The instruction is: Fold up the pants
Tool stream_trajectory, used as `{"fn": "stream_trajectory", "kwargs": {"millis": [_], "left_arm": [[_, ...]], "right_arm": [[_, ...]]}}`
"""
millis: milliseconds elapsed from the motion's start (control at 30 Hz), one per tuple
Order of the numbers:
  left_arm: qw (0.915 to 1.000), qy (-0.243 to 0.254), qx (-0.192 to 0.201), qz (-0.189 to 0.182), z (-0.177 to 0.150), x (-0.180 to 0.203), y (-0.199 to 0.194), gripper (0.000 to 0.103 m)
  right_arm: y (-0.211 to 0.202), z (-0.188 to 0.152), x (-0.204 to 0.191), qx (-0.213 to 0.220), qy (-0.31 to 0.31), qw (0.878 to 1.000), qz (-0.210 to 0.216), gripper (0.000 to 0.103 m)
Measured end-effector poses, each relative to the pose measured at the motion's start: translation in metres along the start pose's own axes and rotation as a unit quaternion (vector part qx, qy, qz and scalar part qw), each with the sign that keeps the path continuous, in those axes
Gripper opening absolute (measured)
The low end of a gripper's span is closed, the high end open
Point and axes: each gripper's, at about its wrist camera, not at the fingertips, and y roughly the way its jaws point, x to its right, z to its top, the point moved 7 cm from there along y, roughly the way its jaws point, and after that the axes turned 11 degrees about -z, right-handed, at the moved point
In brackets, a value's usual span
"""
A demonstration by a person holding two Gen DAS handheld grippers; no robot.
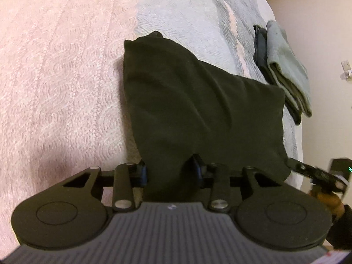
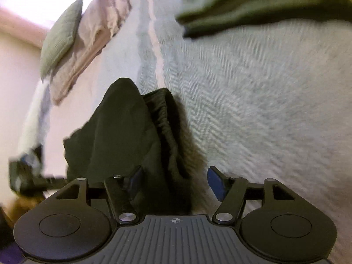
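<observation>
While the left gripper pinches a gathered bunch of the dark pants, the fold looks only partly done. Cloth runs forward from between its pads onto the bed, doubled over but lumpy, with diagonal creases and no flat, squared edges.

Right gripper: jaws stand wide. The left pad sits against the cloth, the right pad is well clear of it, so nothing is clamped on that side. The elastic waistband lies bunched just ahead of it, slightly left of centre. Right view is motion-blurred, so fine contact is hard to read.

Beyond the pants, to the right in the left view, a stack of folded garments sits near the bed edge. Pillows lie far ahead-left of the right tongs.

Judgement: one rough fold is in. Left to do: regrip on the right, lay the cloth flat, smooth it, make the closing fold, probably move it to the stack.
</observation>
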Motion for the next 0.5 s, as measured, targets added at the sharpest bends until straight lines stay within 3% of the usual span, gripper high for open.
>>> {"fn": "stream_trajectory", "kwargs": {"millis": [67,100,167,200,267,333,400,433,500], "left_arm": [[0.9998,0.018,-0.009,0.003,0.003,0.004,0.001,0.036],[0.9993,0.035,-0.012,0.008,0.003,0.008,0.000,0.038],[0.9979,0.059,-0.010,0.025,-0.001,0.013,-0.006,0.039],[0.9972,0.067,-0.003,0.033,-0.004,0.016,-0.010,0.037],[0.9952,0.082,0.018,0.049,-0.009,0.021,-0.024,0.035],[0.9913,0.101,0.053,0.066,-0.020,0.028,-0.044,0.037],[0.9839,0.128,0.078,0.097,-0.035,0.036,-0.061,0.049],[0.9779,0.150,0.087,0.118,-0.042,0.044,-0.064,0.053],[0.9570,0.210,0.090,0.179,-0.065,0.059,-0.067,0.058]], "right_arm": [[-0.023,-0.009,-0.014,0.034,-0.089,0.995,-0.041,0.063],[-0.032,-0.014,-0.026,0.051,-0.152,0.985,-0.065,0.063],[-0.041,-0.028,-0.055,0.078,-0.281,0.952,-0.090,0.064],[-0.044,-0.036,-0.069,0.088,-0.346,0.929,-0.093,0.066],[-0.038,-0.061,-0.094,0.100,-0.477,0.868,-0.091,0.073],[-0.022,-0.091,-0.109,0.099,-0.603,0.786,-0.091,0.078],[-0.005,-0.111,-0.108,0.105,-0.686,0.714,-0.096,0.079],[0.003,-0.117,-0.105,0.111,-0.714,0.685,-0.098,0.080],[0.019,-0.124,-0.096,0.122,-0.755,0.635,-0.108,0.081]]}}
